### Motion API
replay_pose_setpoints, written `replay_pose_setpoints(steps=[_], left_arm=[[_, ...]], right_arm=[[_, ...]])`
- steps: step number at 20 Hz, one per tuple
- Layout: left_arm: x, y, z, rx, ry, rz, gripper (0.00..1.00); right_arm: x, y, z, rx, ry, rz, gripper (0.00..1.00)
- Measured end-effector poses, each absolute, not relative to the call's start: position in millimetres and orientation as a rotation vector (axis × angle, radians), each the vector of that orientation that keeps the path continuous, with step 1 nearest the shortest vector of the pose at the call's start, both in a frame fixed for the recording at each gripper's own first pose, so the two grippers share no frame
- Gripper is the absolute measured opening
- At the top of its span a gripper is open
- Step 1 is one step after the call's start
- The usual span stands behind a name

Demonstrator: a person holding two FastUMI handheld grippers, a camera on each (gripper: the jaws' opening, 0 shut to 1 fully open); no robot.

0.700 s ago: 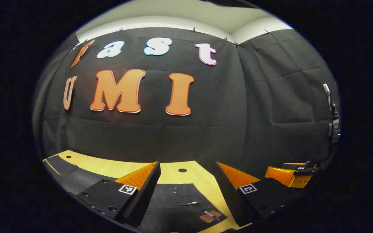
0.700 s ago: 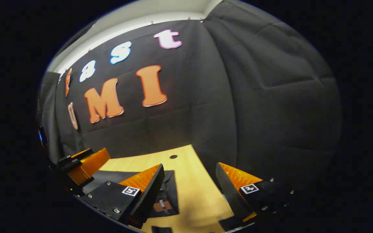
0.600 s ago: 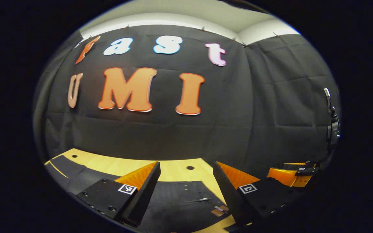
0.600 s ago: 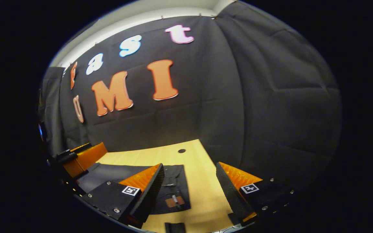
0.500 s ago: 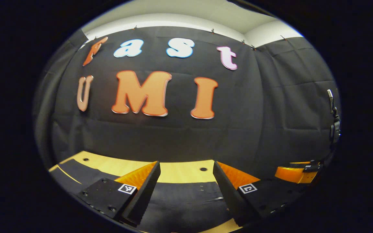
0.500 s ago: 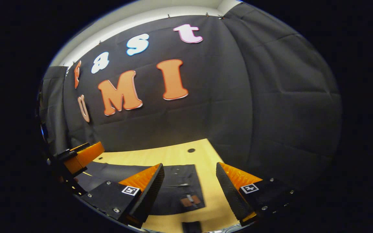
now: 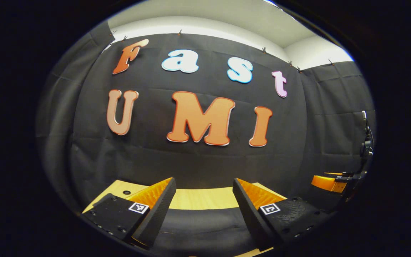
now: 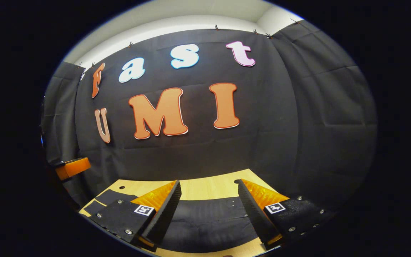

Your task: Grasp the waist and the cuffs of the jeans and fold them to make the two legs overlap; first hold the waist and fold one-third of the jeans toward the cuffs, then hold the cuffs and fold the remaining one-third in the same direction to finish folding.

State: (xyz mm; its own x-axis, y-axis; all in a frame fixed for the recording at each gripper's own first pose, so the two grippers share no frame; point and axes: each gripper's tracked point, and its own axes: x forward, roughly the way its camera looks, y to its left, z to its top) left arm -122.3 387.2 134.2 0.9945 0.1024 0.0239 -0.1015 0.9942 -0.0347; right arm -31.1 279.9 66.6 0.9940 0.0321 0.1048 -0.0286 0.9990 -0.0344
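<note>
Jeans [image 8: 205,221], dark, lie flat on the wooden table [image 8: 209,187] beneath both grippers. Left gripper [image 7: 202,200] and right gripper [image 8: 208,201] hover spread apart, empty. Best to lower squarely and pinch through every layer.

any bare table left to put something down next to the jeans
Yes: a strip of bare table runs between the jeans and the cloth wall. Nearer, the jeans cover the top, under the open left gripper and right gripper.

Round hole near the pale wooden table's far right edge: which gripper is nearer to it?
Right. The right gripper hovers over the dark jeans with the round hole just beside its right fingertip; the left gripper sits far off to the hole's left.
</note>
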Motion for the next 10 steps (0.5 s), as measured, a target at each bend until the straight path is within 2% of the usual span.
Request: replay_pose_setpoints(steps=[1,2,5,6,8,9,10], left_arm=[[-126.5,408.2,138.4,-0.027,-0.025,0.129,0.97],[-133.1,428.5,141.9,-0.020,-0.027,0.172,0.97],[-151.9,467.3,154.7,-0.009,-0.048,0.255,0.94],[-157.6,478.6,154.2,-0.004,-0.041,0.291,0.97],[-168.5,497.4,148.5,-0.003,-0.025,0.371,0.97],[-173.0,501.6,144.9,-0.006,-0.017,0.396,0.94],[-176.4,505.3,141.8,-0.009,-0.014,0.415,0.97]], right_arm=[[-33.1,295.6,64.6,-0.032,-0.096,0.044,1.00],[-31.2,308.0,59.7,-0.056,-0.083,0.062,0.97],[-25.5,319.5,68.2,-0.152,-0.097,0.060,1.00],[-21.2,324.3,70.3,-0.164,-0.095,0.074,0.98],[-15.4,331.4,69.0,-0.156,-0.071,0.123,0.98],[-12.7,333.8,69.3,-0.148,-0.065,0.144,0.97],[-9.0,333.4,69.0,-0.154,-0.063,0.154,0.97]])
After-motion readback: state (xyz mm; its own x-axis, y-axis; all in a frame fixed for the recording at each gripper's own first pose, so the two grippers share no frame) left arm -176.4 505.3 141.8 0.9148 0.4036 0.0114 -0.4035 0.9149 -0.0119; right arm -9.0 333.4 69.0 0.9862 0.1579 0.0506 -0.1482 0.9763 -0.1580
